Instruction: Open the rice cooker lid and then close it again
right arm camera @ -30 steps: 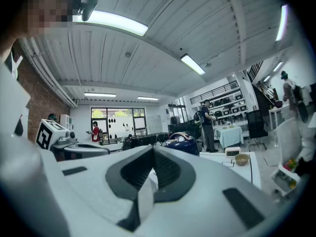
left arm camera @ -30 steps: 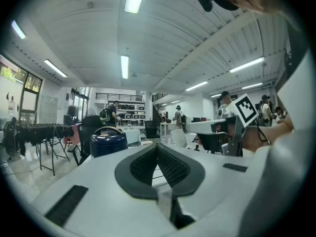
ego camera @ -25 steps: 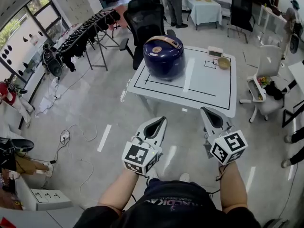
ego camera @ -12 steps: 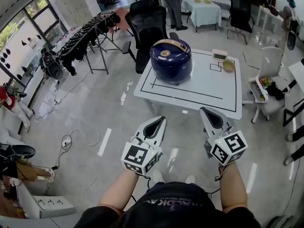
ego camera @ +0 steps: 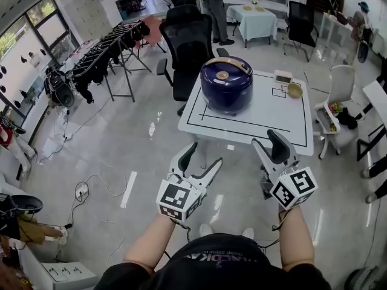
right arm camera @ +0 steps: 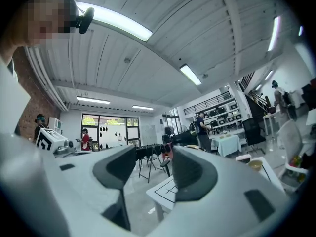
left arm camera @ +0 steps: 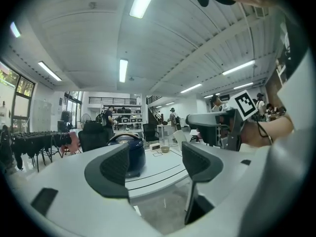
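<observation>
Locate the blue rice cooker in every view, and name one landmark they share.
Head view: rice cooker upper centre, on the white table's left half.
Left gripper view: rice cooker seen between the jaws, partly behind the left one.
Right gripper view: not made out; a jaw covers that spot.
Shared landmark: the black-lined white table.

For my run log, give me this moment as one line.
left claw: just opened, empty | right claw: just opened, empty | rice cooker: lid closed, on white table, claws short of it
</observation>
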The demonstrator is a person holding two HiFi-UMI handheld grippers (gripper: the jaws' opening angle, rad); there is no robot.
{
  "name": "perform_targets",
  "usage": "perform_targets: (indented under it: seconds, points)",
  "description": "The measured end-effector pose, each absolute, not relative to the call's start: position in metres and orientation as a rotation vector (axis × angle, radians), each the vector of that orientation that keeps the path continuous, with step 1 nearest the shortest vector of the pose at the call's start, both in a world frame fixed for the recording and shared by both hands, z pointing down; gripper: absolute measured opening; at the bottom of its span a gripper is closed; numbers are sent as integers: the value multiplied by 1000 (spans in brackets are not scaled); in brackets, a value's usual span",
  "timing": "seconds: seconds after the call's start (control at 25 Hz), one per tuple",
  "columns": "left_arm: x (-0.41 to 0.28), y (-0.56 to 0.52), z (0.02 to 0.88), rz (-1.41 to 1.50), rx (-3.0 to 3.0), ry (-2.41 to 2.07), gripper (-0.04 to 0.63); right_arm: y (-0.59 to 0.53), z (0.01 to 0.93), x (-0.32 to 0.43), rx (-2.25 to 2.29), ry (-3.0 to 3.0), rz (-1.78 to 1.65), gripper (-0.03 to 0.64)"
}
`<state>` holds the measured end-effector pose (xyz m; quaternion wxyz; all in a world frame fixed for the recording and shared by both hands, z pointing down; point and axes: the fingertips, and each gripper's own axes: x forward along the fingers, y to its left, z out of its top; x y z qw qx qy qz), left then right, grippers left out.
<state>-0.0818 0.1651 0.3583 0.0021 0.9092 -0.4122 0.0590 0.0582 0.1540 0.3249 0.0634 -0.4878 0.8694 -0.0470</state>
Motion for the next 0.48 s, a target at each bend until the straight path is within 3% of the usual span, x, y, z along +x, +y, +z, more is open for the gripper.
perform_targets:
  seconds: [0.48]
  points:
    - [-132, 136, 360, 179, 2920, -1198, 325, 133, 334, 15, -1600, 2590, -138, 219]
